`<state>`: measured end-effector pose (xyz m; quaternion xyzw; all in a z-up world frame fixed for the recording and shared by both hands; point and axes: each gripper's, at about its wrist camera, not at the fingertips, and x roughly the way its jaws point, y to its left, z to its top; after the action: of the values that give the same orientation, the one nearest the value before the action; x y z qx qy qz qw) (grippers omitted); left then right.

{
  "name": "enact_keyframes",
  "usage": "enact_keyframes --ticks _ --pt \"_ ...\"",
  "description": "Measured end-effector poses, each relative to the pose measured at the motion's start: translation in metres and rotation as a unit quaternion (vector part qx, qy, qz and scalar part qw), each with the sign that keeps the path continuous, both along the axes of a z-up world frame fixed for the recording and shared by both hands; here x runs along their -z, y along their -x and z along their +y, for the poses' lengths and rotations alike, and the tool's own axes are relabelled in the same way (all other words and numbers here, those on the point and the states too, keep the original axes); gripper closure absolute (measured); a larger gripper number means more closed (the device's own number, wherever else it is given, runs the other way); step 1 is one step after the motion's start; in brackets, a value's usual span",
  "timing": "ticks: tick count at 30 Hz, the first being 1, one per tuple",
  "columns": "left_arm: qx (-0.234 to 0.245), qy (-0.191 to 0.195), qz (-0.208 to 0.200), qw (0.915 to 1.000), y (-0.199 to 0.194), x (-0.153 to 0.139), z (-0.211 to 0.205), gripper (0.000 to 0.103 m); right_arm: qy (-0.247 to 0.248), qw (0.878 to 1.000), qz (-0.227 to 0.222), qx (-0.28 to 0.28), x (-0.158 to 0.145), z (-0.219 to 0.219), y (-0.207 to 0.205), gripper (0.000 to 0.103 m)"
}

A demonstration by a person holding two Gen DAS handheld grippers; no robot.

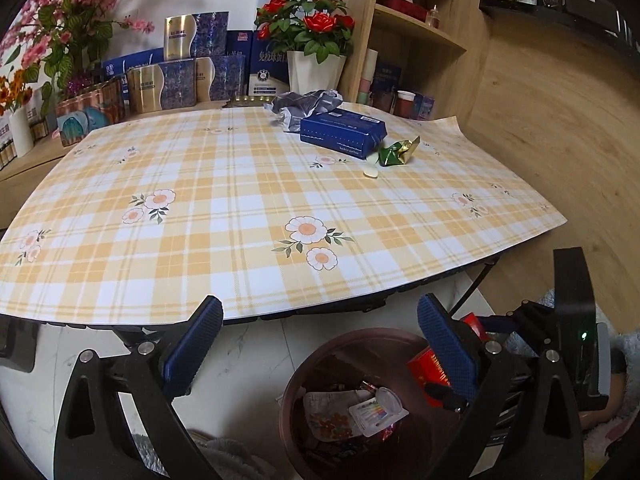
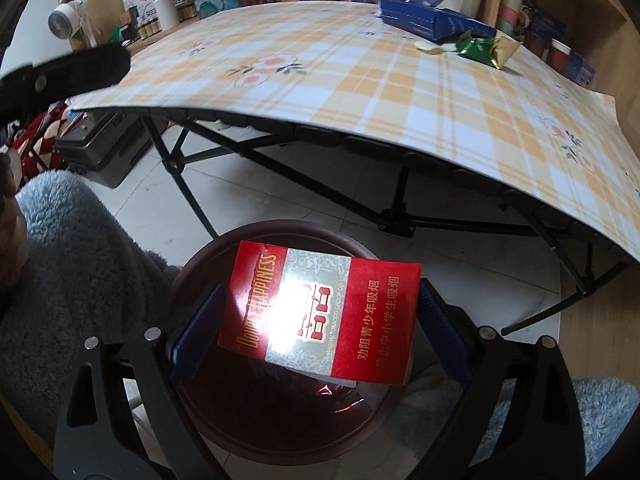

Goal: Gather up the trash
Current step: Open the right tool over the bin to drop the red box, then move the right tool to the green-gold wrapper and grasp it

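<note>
Red and silver, the cigarette pack (image 2: 320, 312) hangs directly over the brown bin (image 2: 192, 280) beside the desk (image 2: 400, 92). It sits between the pads of the right claw (image 2: 318, 320), though whether both pads actually press on it is hard to tell: the right-hand pad seems to meet its edge, while the left-hand one looks a little apart. The left claw (image 1: 320, 344) is released and empty, held low in front of the desk edge, with the same bin (image 1: 296, 380) below and to its right, already holding a few wrappers.

The step in hand looks like the drop. To do it well, keep the pack centred over the bin mouth, not near the rim, and let the jaws part fully so the pack falls flat without catching a pad. No lowering seems needed. Keep the left claw clear of the opening.

More trash waits on the far right part of the desk: a blue box (image 1: 343, 132), a crumpled silver-blue wrapper (image 1: 304, 106) just behind it, a green and gold wrapper (image 1: 398, 152) beside it, and a small pale scrap (image 1: 371, 170) close by.
</note>
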<state>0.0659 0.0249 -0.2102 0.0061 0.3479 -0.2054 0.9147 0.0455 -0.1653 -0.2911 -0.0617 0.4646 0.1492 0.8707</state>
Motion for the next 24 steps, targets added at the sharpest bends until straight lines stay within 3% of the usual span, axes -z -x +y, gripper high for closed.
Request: enact_keyframes --ticks 19,24 --pt "-0.036 0.025 0.013 0.999 -0.003 -0.001 0.017 0.008 -0.012 0.999 -0.011 0.045 -0.012 -0.02 -0.002 0.006" --pt "-0.039 0.019 0.02 0.9989 -0.005 0.002 0.014 0.008 -0.028 0.998 -0.04 0.049 -0.029 -0.027 0.007 0.006"
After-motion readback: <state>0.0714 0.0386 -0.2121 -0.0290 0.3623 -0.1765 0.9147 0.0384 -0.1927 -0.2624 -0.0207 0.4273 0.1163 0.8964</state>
